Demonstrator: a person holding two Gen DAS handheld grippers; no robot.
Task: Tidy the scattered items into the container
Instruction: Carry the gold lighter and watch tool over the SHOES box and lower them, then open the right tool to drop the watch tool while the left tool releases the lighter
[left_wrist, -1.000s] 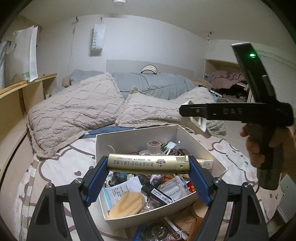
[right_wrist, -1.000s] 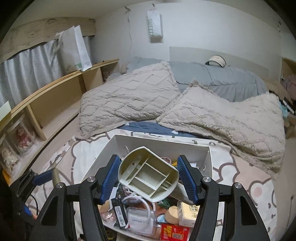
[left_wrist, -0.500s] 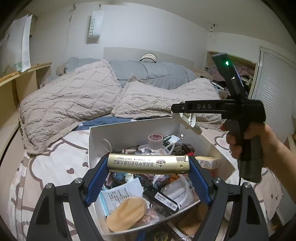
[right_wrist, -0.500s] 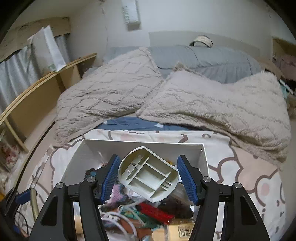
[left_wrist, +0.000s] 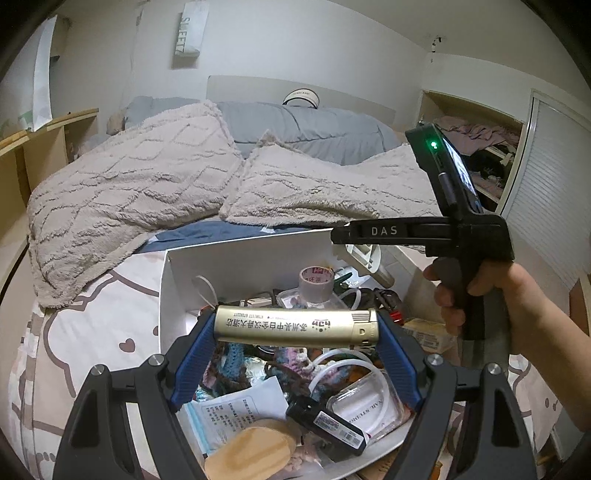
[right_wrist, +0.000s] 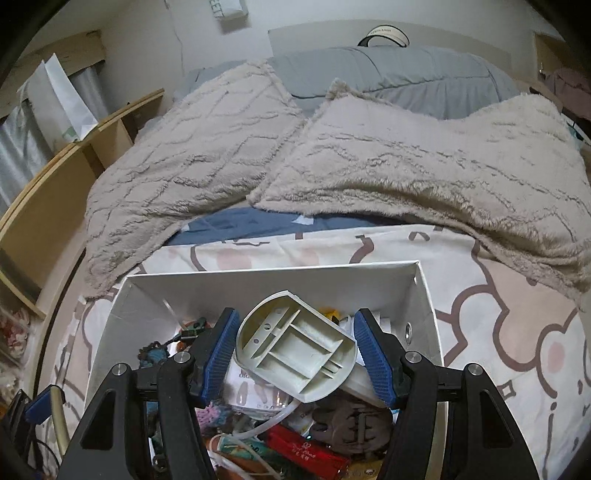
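My left gripper (left_wrist: 295, 328) is shut on a gold lighter (left_wrist: 295, 328), held crosswise by its ends over the white box (left_wrist: 236, 258). My right gripper (right_wrist: 295, 354) is shut on a cream plastic part (right_wrist: 295, 360) with ribbed compartments, above the far half of the white box (right_wrist: 258, 288). In the left wrist view the right gripper (left_wrist: 354, 243) hangs over the box's far right corner, a hand (left_wrist: 491, 295) on its handle. The box holds several small items: a tape roll (left_wrist: 316, 280), paper, cables, a black hair claw (right_wrist: 354, 424).
The box sits on a patterned bed sheet (right_wrist: 498, 295). Two fluffy beige pillows (right_wrist: 406, 166) lie beyond it, with a grey duvet (right_wrist: 388, 74) behind. A wooden shelf (right_wrist: 55, 177) runs along the left. A few items (left_wrist: 424, 334) lie on the sheet right of the box.
Both grippers have moved forward and down over the box, which now looms larger. The right gripper has sunk toward the box's far right corner. Both grips are unchanged.
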